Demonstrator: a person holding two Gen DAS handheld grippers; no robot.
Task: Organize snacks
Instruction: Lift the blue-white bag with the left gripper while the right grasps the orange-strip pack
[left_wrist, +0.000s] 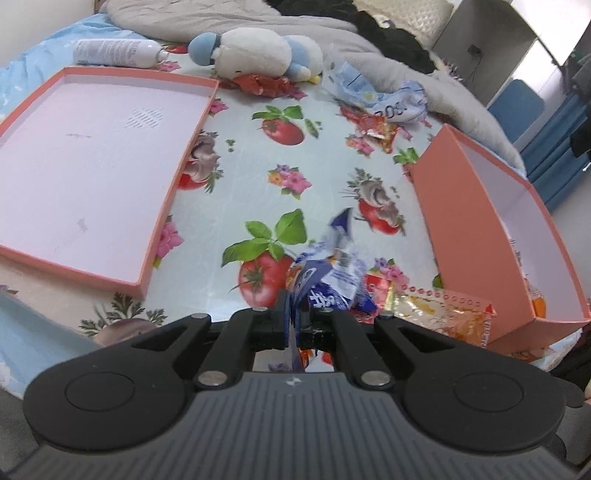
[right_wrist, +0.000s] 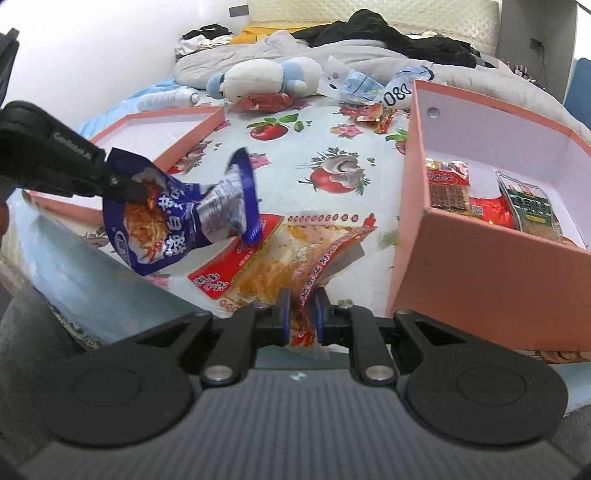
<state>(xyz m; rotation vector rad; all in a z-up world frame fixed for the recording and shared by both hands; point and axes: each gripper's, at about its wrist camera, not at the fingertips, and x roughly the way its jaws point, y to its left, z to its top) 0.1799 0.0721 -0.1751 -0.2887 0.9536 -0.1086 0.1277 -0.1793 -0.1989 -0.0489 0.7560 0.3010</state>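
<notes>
The blue snack packet (right_wrist: 173, 218) hangs in the air above the fruit-printed tablecloth (right_wrist: 314, 147), pinched at its upper corner by the left gripper (right_wrist: 122, 188), whose jaws are drawn almost fully together on the foil; the packet's crumpled body droops down and its far end twists up beside the gripper. In the left wrist view the same packet (left_wrist: 328, 280) rises from between the nearly touching pads of the left gripper (left_wrist: 297, 317). The orange-and-red snack packet (right_wrist: 291, 247) is clamped in the right gripper (right_wrist: 302, 314), the jaws narrowed onto its near edge with only the thickness of the wrapper between them; most of the packet spreads forward over the cloth, though I cannot tell whether it rests on the surface or hangs just above it. The lower end of the blue packet overlaps the orange-and-red one's left part. Just to the right stands the deep pink box (right_wrist: 491, 280), its near wall close beside the right gripper; several packets (right_wrist: 447, 184) already lie on its white floor. To the left lies the shallow pink lid (left_wrist: 177, 166), open side up. Farther back, loose wrappers (left_wrist: 376, 129) are scattered on the cloth, then a white-and-blue plush toy (left_wrist: 255, 51), a white bottle (left_wrist: 118, 53) lying on its side, and a grey blanket (right_wrist: 266, 48).
</notes>
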